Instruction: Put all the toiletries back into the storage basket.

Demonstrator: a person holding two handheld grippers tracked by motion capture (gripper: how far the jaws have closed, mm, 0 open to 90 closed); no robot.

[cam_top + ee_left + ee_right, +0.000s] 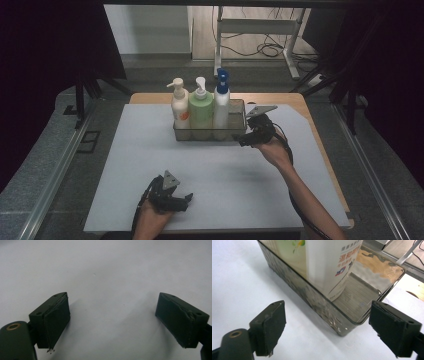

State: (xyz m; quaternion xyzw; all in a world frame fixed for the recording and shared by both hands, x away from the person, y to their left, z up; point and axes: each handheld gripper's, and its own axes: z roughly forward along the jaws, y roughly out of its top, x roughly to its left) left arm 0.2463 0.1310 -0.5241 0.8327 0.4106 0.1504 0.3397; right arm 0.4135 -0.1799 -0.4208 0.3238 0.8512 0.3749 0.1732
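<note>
A clear plastic bin [207,134] stands at the back of the white mat [215,175]. It holds three upright pump bottles: a white one with an orange label [180,107], a green one [201,107] and a white one with a blue pump [221,102]. My right gripper [246,139] is just off the bin's front right corner, open, with nothing between its jaws. In the right gripper view the bin's wall [312,295] and the white bottle [329,262] lie just beyond the right gripper [327,307]. My left gripper [186,200] rests low near the mat's front edge, open and empty [112,296].
The mat covers most of a wooden table [295,100], whose edge shows at the back and right. The bin's right end [362,297] has no bottle in it. Beyond the table are a white stand [260,30] and cables on the floor.
</note>
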